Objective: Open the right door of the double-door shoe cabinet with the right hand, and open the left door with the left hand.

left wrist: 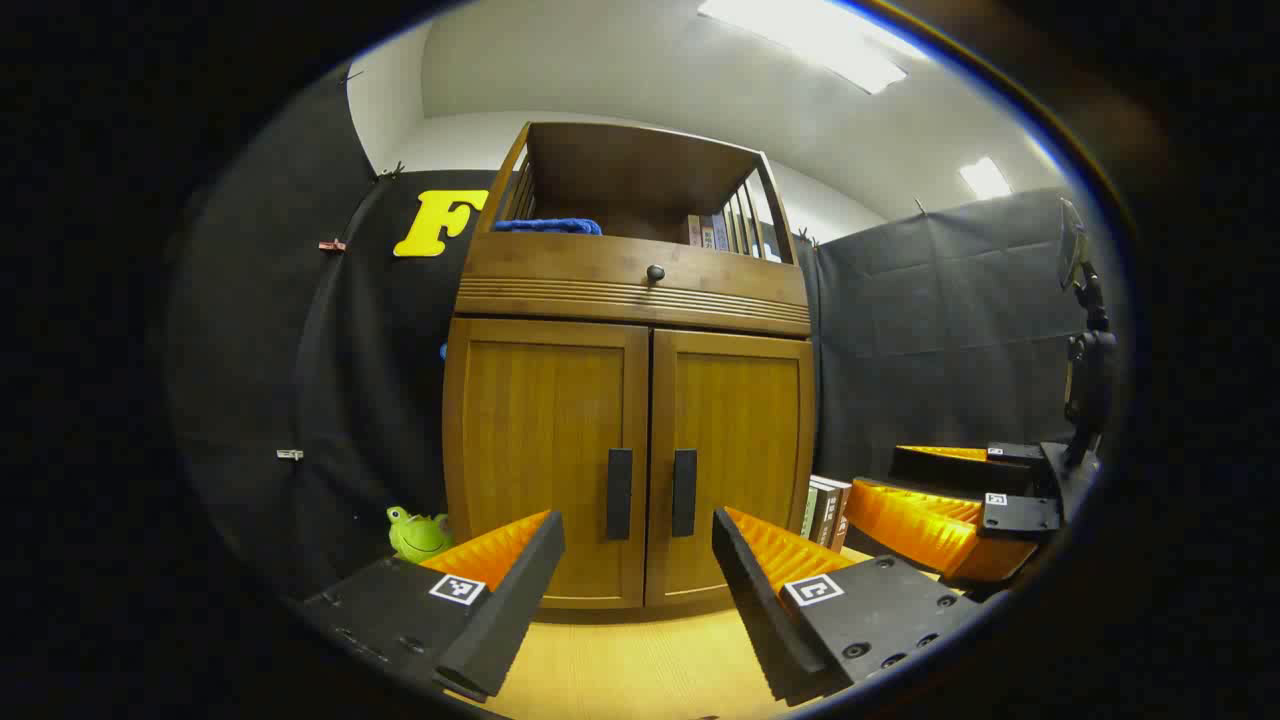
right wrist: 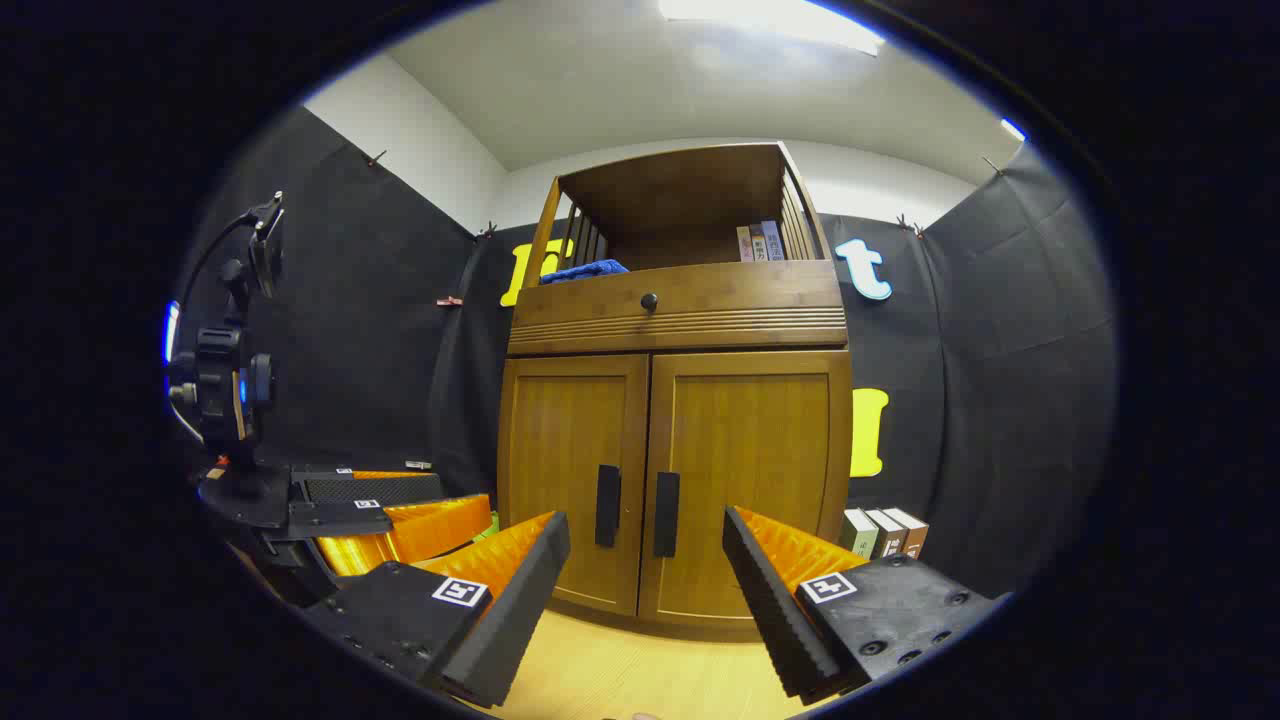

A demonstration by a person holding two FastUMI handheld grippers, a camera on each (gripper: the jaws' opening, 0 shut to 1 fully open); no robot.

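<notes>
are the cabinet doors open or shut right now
Both shut. The left door and right door sit flush, meeting at the middle seam, with their handles side by side and nothing gripped.

A green frog toy sits on the floor by the black cloth wall. Books stand upright on the other side. Up on the open shelf lies something blue, perhaps a folded cloth, beside more books.

Each hand-held gripper has a black screwed body, ribbed finger faces and square black-and-white marker tags.
</notes>
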